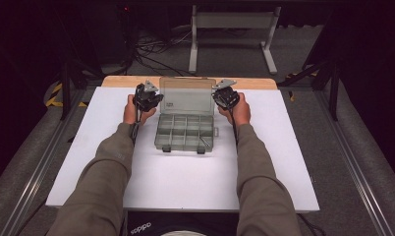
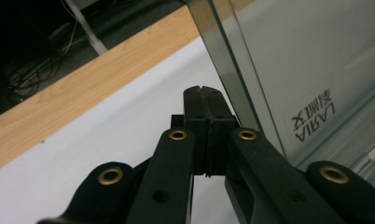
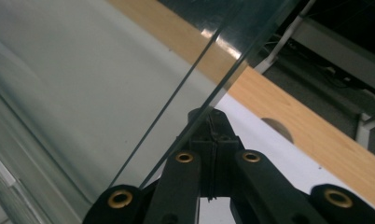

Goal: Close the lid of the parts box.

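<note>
A clear plastic compartment box sits mid-table with its lid standing open and upright at the back. My left gripper is at the lid's left edge and my right gripper at its right edge, each held by a hand. In the left gripper view the black jaws are pressed together with nothing between them, right beside the lid's edge. The right gripper is also shut and empty, its tip at the lid's edge. I cannot tell whether either one touches the lid.
The box rests on a white tabletop with a wooden strip along its far edge. A small metal piece lies in a front right compartment. Beyond the table stand a grey metal frame and floor cables.
</note>
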